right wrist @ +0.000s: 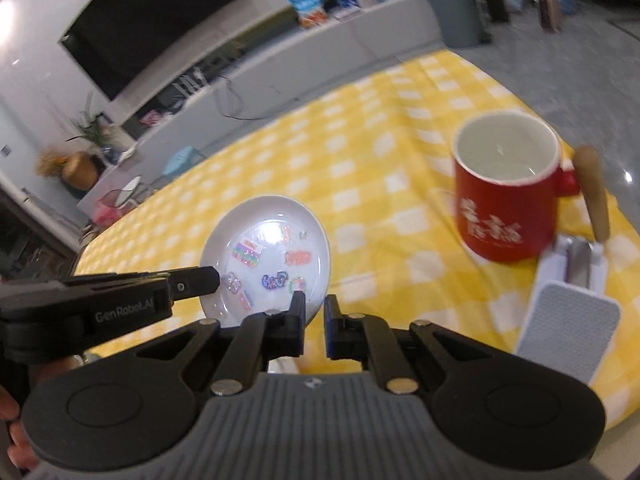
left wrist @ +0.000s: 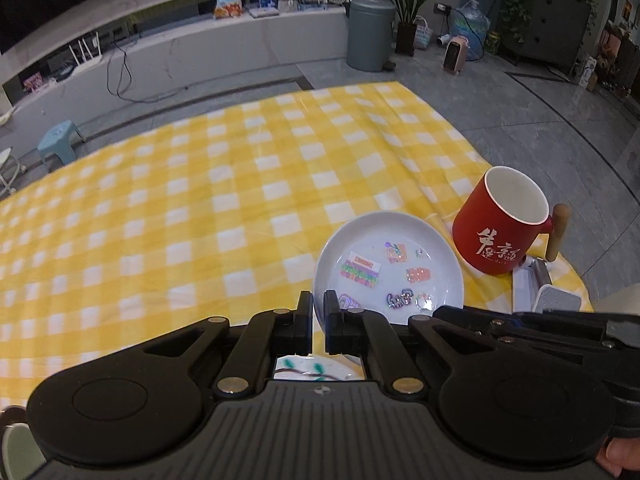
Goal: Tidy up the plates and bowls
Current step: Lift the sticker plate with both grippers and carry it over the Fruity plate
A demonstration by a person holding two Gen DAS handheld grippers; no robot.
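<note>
Okay, my left claw (left wrist: 319, 308) is clenched on the near rim of the white plate (left wrist: 400, 248), the one with bright stickers inside, and my right claw (right wrist: 314, 312) is pinching that same plate's rim from its own side. Both grips look firm. Plate sits over the yellow checked cloth (left wrist: 200, 208) on the desk. Red mug (left wrist: 500, 228) with a wooden handle stands upright just beside it, to the right, with a grey-white gadget (right wrist: 568, 320) near the mug.
</note>
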